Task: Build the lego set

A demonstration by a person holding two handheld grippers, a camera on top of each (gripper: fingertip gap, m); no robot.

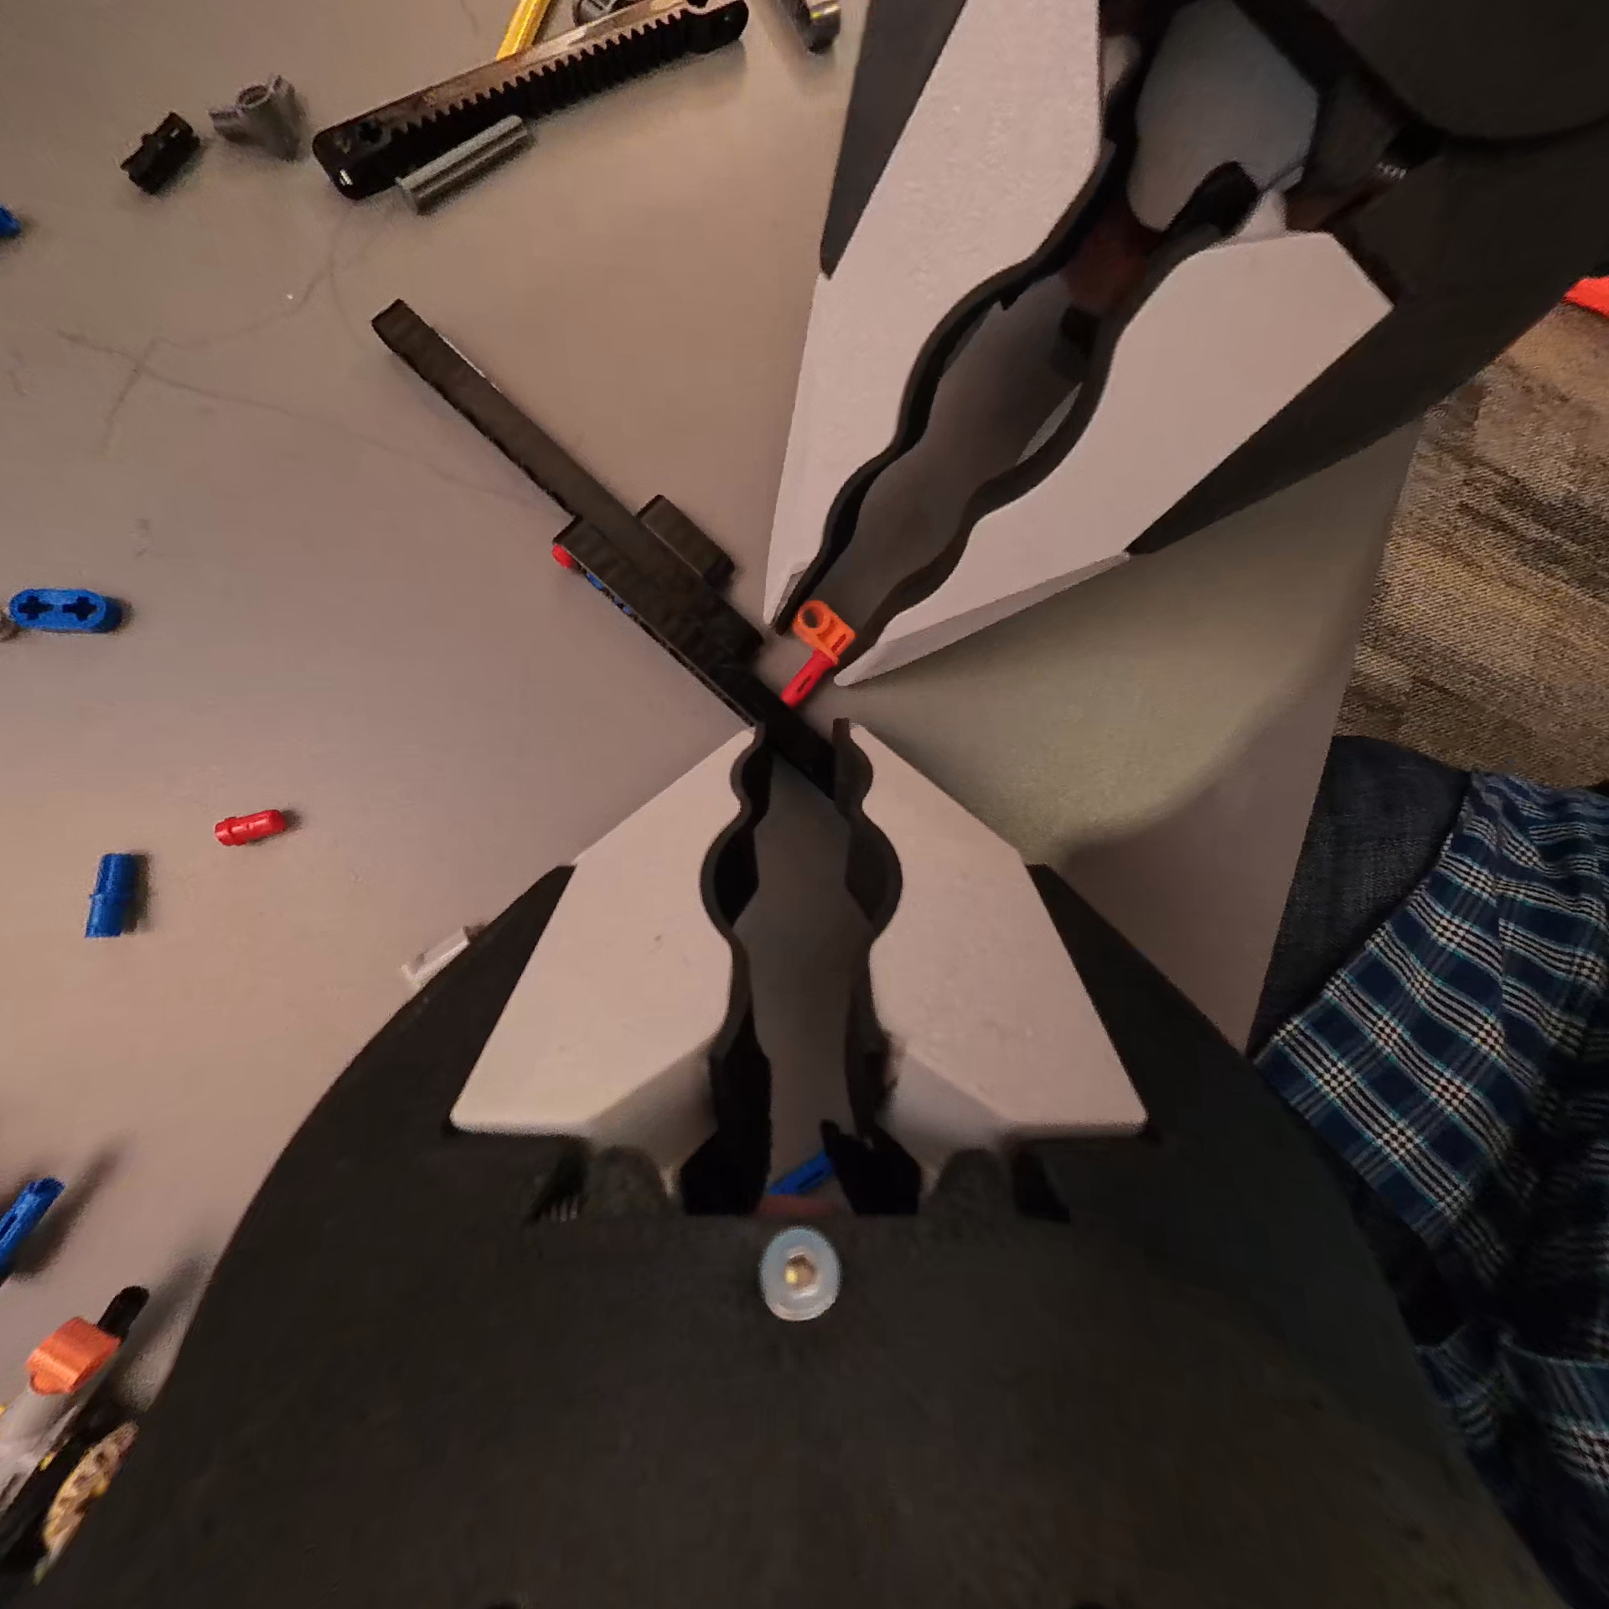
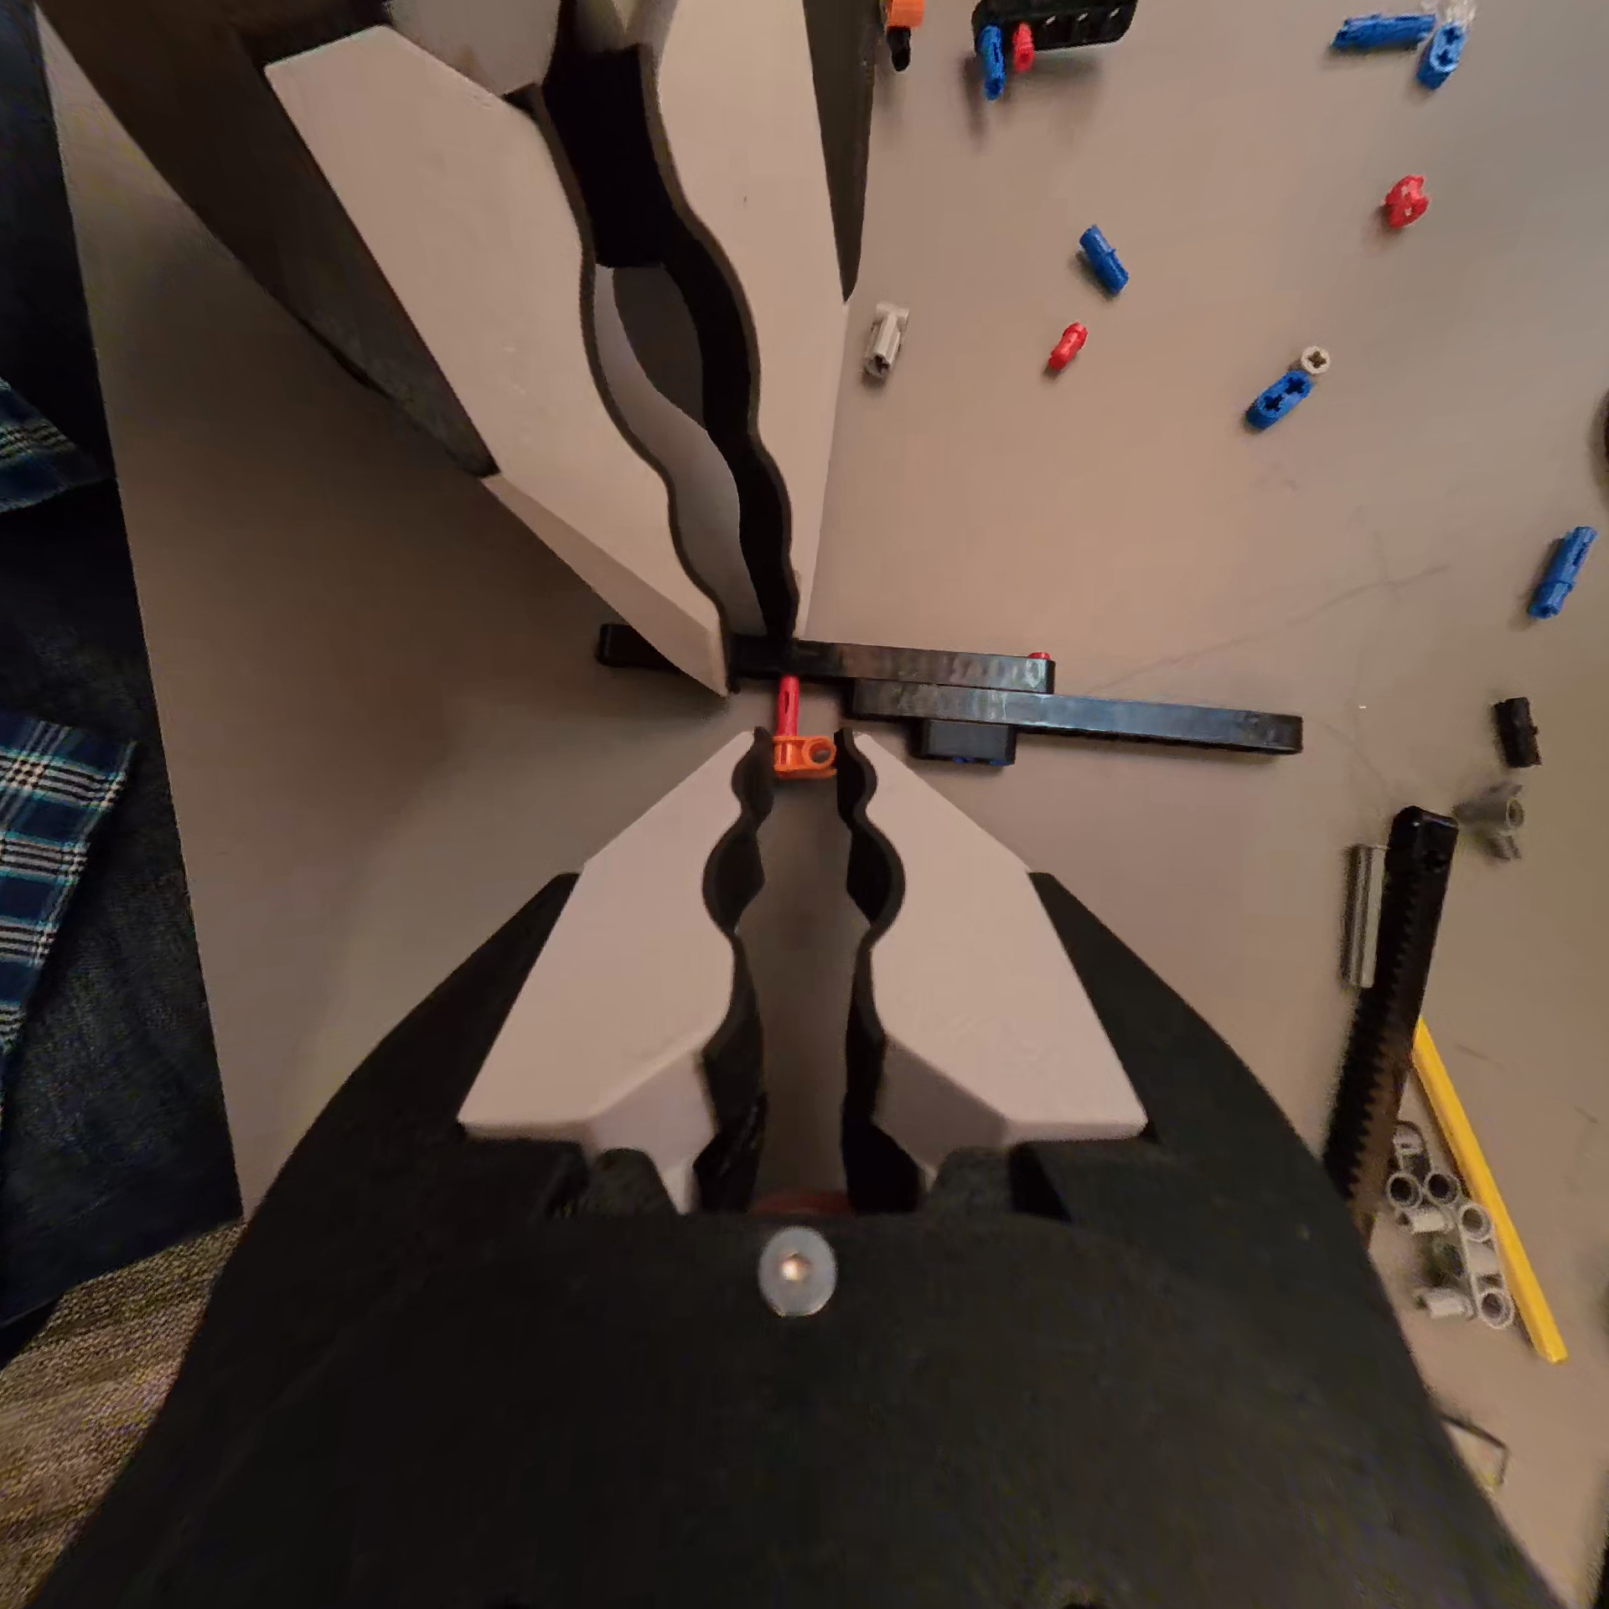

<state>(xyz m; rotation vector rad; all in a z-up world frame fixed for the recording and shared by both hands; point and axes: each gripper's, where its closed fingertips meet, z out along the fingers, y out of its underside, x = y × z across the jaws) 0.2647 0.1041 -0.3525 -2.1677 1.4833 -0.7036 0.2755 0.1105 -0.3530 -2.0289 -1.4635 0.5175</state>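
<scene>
Two tongs are meeting tip to tip above the grey bench (image 2: 1132, 540). The left tongs (image 1: 799, 740) are clamping one end of the black beam assembly (image 1: 609, 540), a stack of long, flat, glossy beams whose long axis is running away from those tips and lying flat just over the bench. The right tongs (image 2: 805, 753) are pinching a small orange connector (image 2: 803, 754) with a round hole; a slim red pin (image 2: 789, 701) is sticking out of it, pointing straight at the side of the beam, at right angles to the beam's length. The pin's tip is sitting just at the beam's edge beside the left tips; whether it is entering a hole cannot be told. The coming push probably needs to follow the pin's own axis. Smooth blue and red plastic pins, a toothed black rack (image 2: 1384, 1001) and a yellow strip (image 2: 1480, 1193) are lying scattered well apart.
</scene>
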